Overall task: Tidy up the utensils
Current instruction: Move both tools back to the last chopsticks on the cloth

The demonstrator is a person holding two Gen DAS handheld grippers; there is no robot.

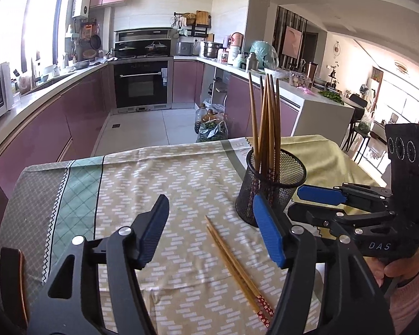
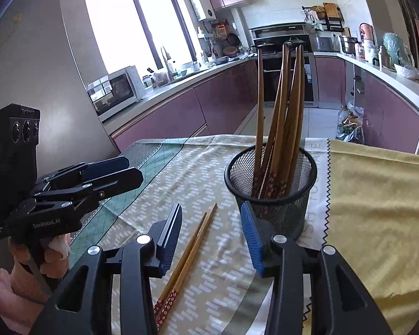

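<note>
Left gripper [image 1: 212,231]: jaws apart, wide, nothing between pads. Right gripper [image 2: 209,237]: jaws apart, narrower, empty. Pair of loose chopsticks [image 2: 187,256] flat on patterned tablecloth [image 1: 153,173], below and between right gripper pads, tips toward 1 o'clock. Mesh holder [image 2: 268,189] upright at 1 o'clock of loose pair, just beside right-hand pad. Chopstick bundle [image 2: 282,106] standing in it, leaning. Yellow cloth [image 2: 377,195] at 3 o'clock of holder.
</note>
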